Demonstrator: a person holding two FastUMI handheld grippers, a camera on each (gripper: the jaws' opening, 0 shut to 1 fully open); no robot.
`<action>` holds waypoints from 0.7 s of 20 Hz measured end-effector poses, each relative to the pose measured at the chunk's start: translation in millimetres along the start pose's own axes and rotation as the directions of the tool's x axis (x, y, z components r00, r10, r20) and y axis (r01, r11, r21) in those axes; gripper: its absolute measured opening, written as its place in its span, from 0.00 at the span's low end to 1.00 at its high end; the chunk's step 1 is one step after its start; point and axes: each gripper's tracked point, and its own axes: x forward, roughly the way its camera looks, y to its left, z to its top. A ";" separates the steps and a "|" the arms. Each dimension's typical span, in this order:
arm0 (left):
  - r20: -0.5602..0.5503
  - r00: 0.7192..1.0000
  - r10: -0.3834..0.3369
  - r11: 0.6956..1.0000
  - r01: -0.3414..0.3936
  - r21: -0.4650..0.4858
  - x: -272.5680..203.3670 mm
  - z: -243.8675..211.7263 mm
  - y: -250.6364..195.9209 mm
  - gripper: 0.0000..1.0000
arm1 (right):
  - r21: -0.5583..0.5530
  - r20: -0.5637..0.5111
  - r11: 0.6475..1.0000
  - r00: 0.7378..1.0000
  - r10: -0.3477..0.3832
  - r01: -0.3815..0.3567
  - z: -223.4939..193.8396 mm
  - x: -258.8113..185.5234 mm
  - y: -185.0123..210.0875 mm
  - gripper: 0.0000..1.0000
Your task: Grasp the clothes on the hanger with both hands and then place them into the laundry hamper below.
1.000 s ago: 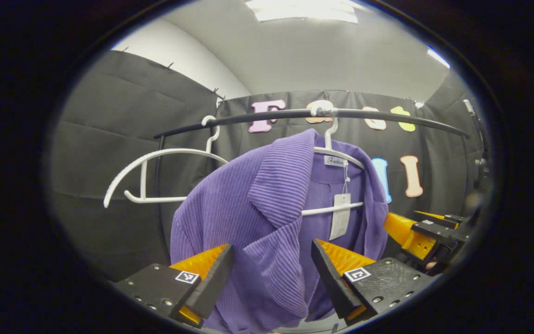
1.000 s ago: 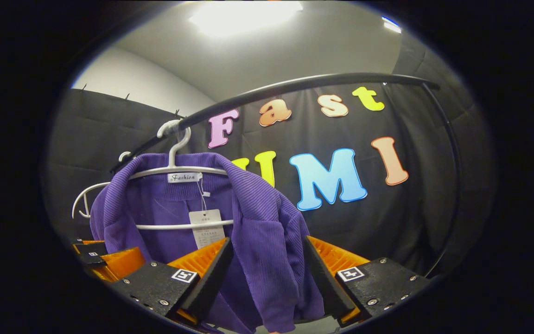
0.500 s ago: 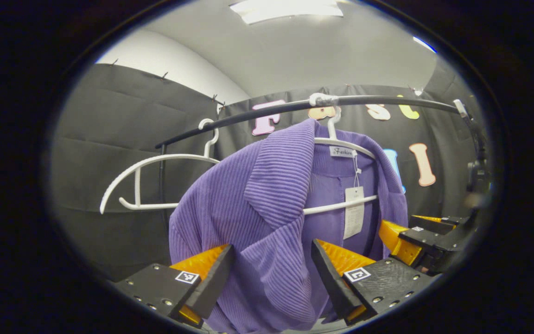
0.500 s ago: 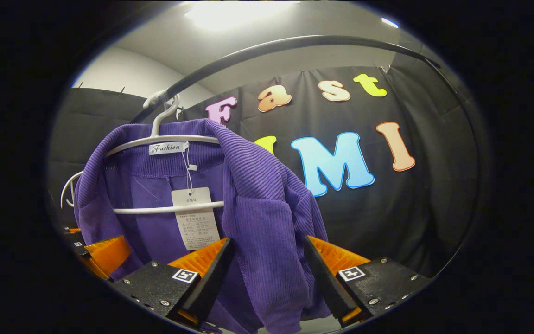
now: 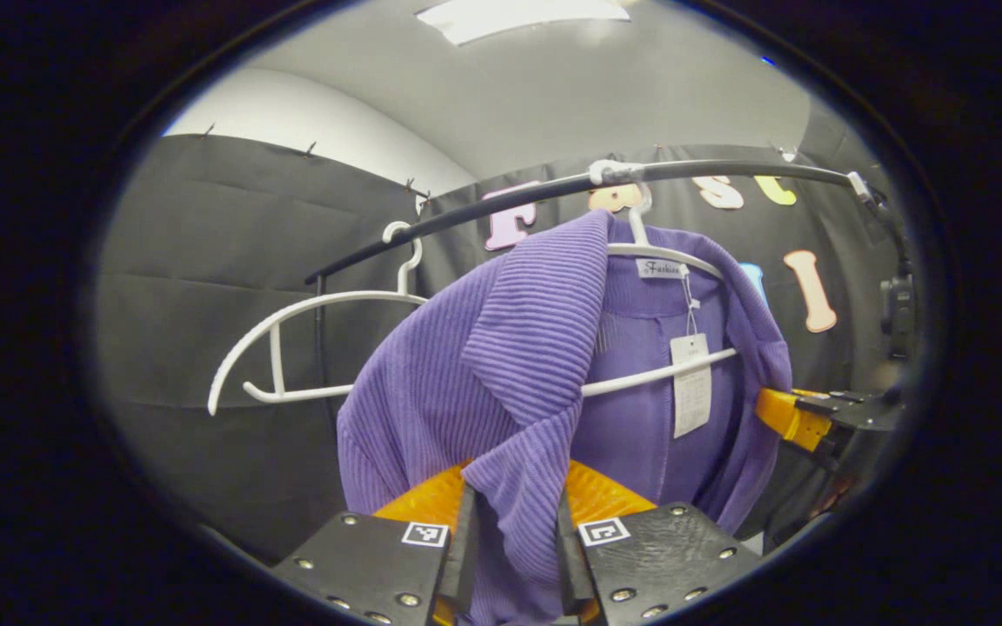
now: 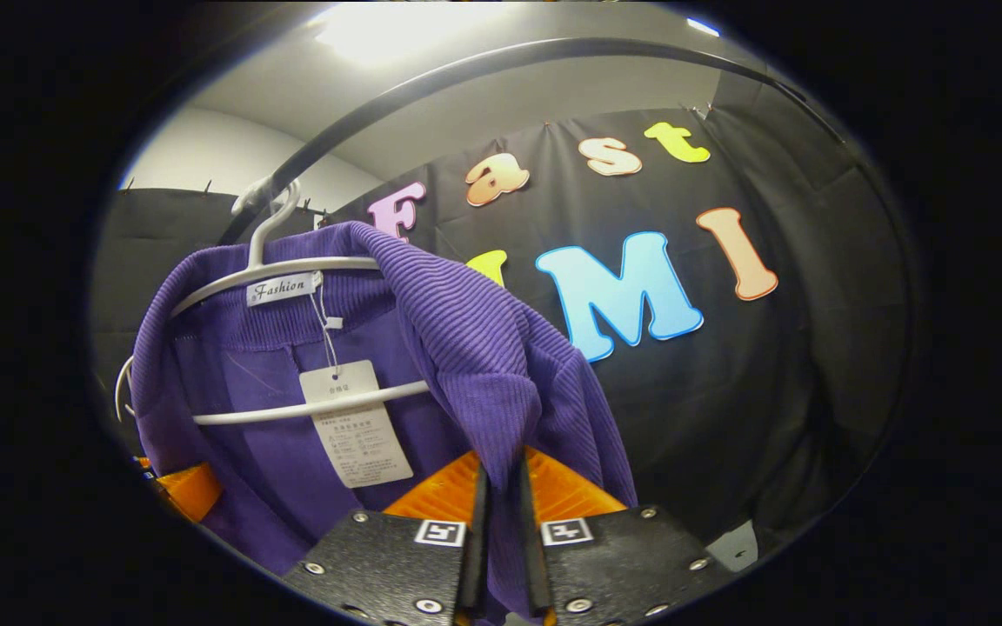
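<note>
Purple cardigan [image 5: 501, 365] is hanging on a white hanger [image 5: 666, 255] under the rail [image 5: 727, 170]. Left gripper [image 5: 514, 556] is pinching one front edge, right gripper [image 6: 501, 556] is pinching the other, both below the hanger.

Purple cardigan [image 5: 501, 365] hem cut off below; paper tag [image 6: 353, 426] print too small.

Left gripper [image 5: 514, 543] jaws tight on purple cardigan [image 5: 501, 365] — white hanger [image 5: 666, 261] above
</note>
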 end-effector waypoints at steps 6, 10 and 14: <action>0.005 1.000 -0.019 0.999 0.020 -0.034 -5.8 5.3 2.8 0.07 | -0.020 0.149 0.999 0.988 -0.036 0.039 39.6 -2.8 -19.3 0.02; 0.031 0.999 -0.028 0.999 0.029 -0.020 -18.2 23.8 7.5 0.01 | -0.033 0.227 0.997 0.972 -0.059 0.068 72.7 5.4 -35.6 0.04; 0.086 0.996 -0.015 1.000 0.016 -0.014 -33.4 53.6 23.2 0.00 | -0.057 0.291 0.994 0.954 -0.069 0.089 100.8 14.1 -48.6 0.04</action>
